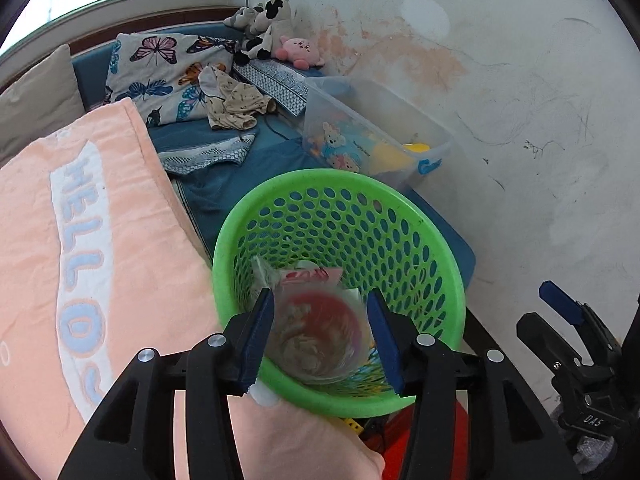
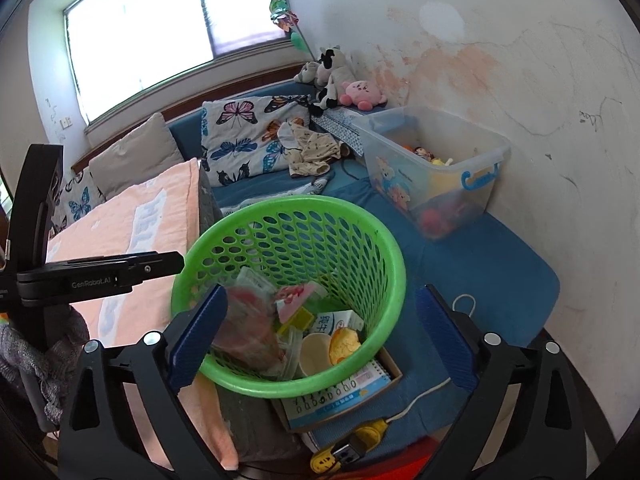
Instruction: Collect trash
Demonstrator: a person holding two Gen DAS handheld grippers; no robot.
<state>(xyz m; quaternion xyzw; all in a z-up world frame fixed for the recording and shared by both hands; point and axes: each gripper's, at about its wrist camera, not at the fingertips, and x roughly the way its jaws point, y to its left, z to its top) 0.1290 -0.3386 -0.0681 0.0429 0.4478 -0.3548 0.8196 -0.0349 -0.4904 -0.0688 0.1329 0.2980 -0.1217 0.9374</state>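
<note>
Left tool (image 1: pixel 320 336), wide, straddles a clear crumpled plastic wrapper (image 1: pixel 316 332) — directly above the green perforated plastic basket (image 1: pixel 404 216). Right tool (image 2: pixel 320 340), wide and empty, hangs just beside.

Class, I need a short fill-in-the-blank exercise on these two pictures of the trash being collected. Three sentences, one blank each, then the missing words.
1. The left gripper is over a basket whose colour is ____.
2. Between its fingers is a see-through plastic bag over the basket, while the right gripper holds ____.
3. The clear storage box with toys stands next to the ____ on the right.

Missing words: green; nothing; wall
</note>
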